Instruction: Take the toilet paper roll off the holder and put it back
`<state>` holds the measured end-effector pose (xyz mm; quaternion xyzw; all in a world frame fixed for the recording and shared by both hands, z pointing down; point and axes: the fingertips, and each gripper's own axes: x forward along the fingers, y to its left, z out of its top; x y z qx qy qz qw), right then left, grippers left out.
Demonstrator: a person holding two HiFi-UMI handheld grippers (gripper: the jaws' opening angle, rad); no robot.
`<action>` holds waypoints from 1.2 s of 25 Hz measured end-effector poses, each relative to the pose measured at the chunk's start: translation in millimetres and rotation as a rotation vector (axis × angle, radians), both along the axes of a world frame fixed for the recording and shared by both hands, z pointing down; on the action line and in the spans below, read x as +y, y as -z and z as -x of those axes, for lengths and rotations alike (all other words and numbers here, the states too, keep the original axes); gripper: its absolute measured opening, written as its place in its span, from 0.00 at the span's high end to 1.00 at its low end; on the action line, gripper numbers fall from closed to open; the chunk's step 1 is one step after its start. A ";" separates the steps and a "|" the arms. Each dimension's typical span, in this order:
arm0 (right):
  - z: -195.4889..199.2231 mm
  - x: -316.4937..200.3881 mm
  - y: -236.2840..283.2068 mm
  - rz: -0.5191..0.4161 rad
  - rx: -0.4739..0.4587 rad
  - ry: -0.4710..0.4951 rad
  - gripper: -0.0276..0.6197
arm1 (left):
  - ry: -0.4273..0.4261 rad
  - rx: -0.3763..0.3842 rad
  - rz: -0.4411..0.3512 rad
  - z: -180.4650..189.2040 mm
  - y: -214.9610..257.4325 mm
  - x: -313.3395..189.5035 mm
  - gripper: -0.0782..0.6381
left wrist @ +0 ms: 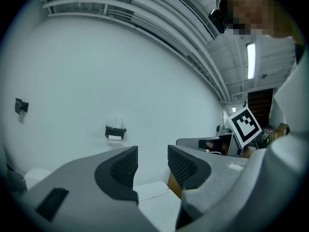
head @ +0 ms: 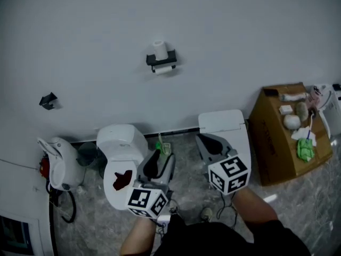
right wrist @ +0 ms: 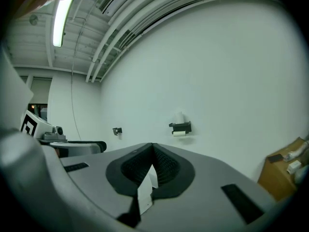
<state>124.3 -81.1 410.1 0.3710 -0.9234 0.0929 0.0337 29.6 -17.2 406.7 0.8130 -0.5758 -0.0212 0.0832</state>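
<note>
The holder [head: 161,61] is fixed to the wall [head: 240,31], well apart from both grippers, ahead of them and higher than their jaws. A toilet paper roll [head: 159,48] stands on end on top of it, long axis upright. More white paper [head: 164,69] shows under the bracket (perhaps a second roll lying level along the wall; it is too small to tell). The left gripper [left wrist: 152,164] has its jaws standing apart with nothing between them, and in its view the holder lies left of that gap. The right gripper [right wrist: 153,149] has its pads pressed together, with a thin white slip [right wrist: 145,193] showing at the seam below them; in its view the holder sits right of the seam. So the roll lies between the two lines of aim. In the head view the left gripper is the better lined up, and since its jaws are the ones apart, I judge it the likelier to make the reach.
</note>
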 end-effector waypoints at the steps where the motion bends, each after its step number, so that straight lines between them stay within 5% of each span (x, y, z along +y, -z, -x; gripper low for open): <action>1: 1.3 3.8 -1.8 -0.001 0.000 0.011 0.96 | 0.002 -0.002 0.001 -0.5 -1.9 2.9 0.63; 6: 12.0 21.3 -3.3 -0.022 0.018 0.041 0.96 | 0.016 0.003 -0.003 5.7 -3.1 14.6 0.65; 13: 36.2 34.5 1.8 -0.025 0.024 0.027 0.96 | 0.012 0.012 -0.028 35.5 3.7 23.5 0.88; 30: 105.0 48.9 3.3 -0.006 0.033 -0.025 0.96 | -0.073 0.011 -0.046 98.2 4.7 23.9 0.88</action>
